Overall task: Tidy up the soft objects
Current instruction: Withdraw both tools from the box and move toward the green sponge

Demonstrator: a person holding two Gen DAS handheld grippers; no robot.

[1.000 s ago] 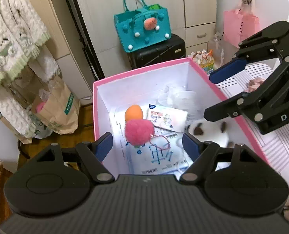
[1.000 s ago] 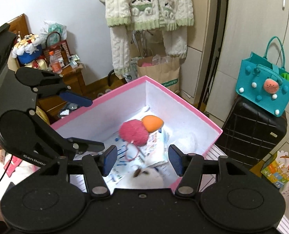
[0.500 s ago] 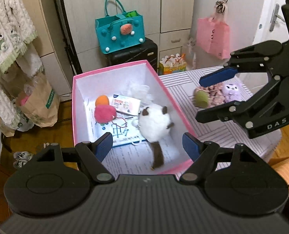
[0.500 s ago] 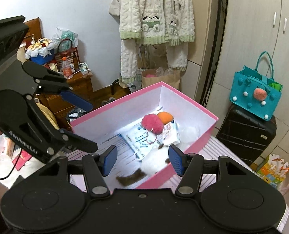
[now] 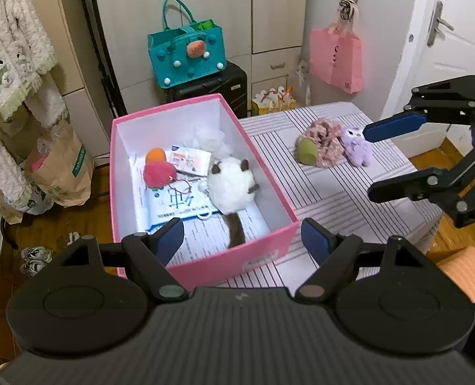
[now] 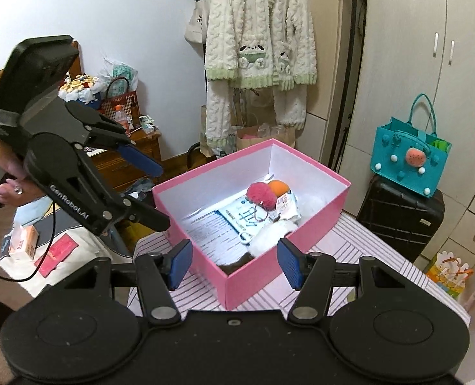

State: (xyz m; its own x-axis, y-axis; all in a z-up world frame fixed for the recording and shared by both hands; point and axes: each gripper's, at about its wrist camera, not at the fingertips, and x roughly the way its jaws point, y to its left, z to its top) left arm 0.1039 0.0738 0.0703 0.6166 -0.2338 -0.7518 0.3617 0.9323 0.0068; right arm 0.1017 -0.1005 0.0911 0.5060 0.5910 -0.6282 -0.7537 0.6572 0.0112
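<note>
Your left gripper point(image 5: 242, 239) jaws opening, nothing between them; your right gripper point(image 6: 234, 264) jaws apart, empty. Both hang over near end of pink box point(image 5: 202, 269) on striped counter point(image 5: 333, 192). In box: white plush point(image 5: 229, 186), pink pompom point(image 5: 159, 175), orange ball point(image 5: 155, 155), packets. On counter, well right of box: floral scrunchie point(image 5: 324, 138), green ball point(image 5: 306, 155), purple plush point(image 5: 356, 146), touching one another.

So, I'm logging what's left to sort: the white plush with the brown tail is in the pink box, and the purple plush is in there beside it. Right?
Not quite. The white plush is in the pink box, but the purple plush lies outside it on the striped table, next to a floral pouch. The left wrist view shows this.
</note>
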